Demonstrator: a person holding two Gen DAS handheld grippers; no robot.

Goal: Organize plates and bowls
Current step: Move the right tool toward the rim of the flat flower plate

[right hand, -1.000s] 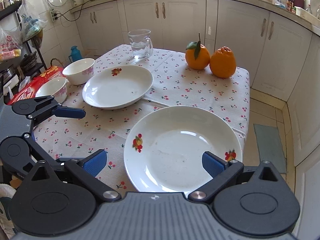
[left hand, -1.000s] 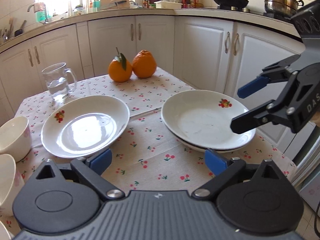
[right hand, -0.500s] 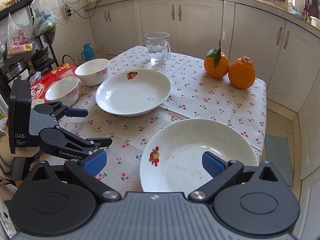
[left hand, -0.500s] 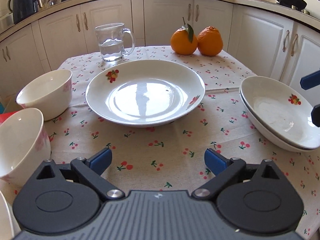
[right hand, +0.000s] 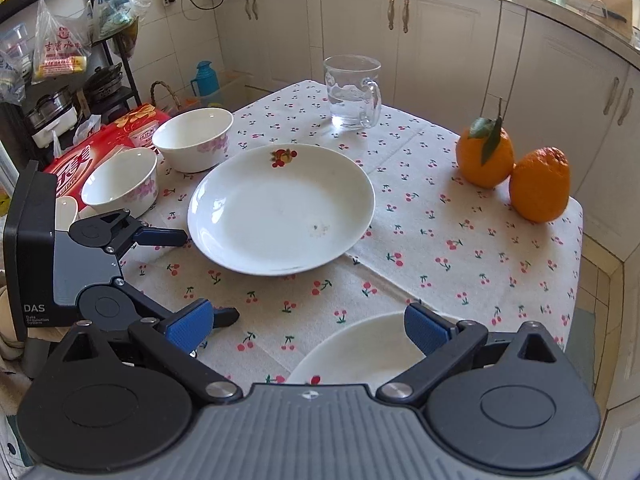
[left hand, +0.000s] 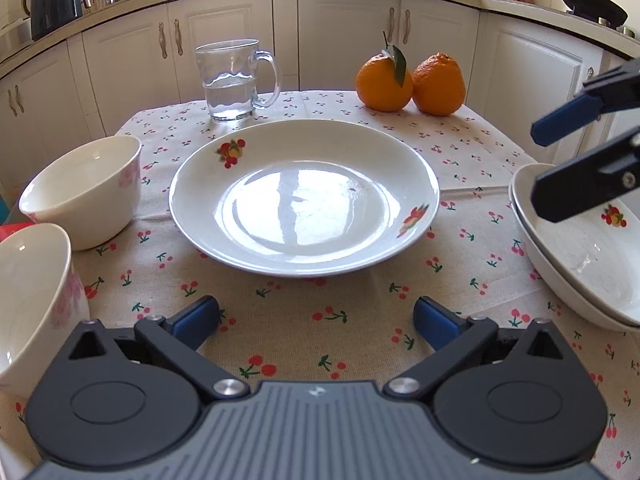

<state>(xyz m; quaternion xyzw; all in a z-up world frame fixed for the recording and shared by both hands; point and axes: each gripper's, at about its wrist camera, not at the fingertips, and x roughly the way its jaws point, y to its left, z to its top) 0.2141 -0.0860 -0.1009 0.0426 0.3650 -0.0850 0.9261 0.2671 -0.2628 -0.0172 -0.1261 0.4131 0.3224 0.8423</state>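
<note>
A single white plate (left hand: 304, 196) with fruit prints lies mid-table; it also shows in the right wrist view (right hand: 280, 208). My left gripper (left hand: 316, 320) is open and empty just short of its near rim. A stack of two white plates (left hand: 580, 248) sits at the right edge; in the right wrist view (right hand: 360, 348) it lies under my open, empty right gripper (right hand: 308, 326). Two white bowls with pink flowers stand at the left: one farther (left hand: 86, 188) (right hand: 194, 138), one nearer (left hand: 28, 292) (right hand: 120, 182).
A glass mug of water (left hand: 234, 80) and two oranges (left hand: 412, 82) stand at the table's far side. A red package (right hand: 100, 152) lies beside the bowls at the left. Cabinets surround the table, and a rack (right hand: 60, 80) with pots and bags stands left.
My left gripper has swung left from the stacked plates to face the single plate and moved close to it. My right gripper has moved forward over the stack. Both stay open.
</note>
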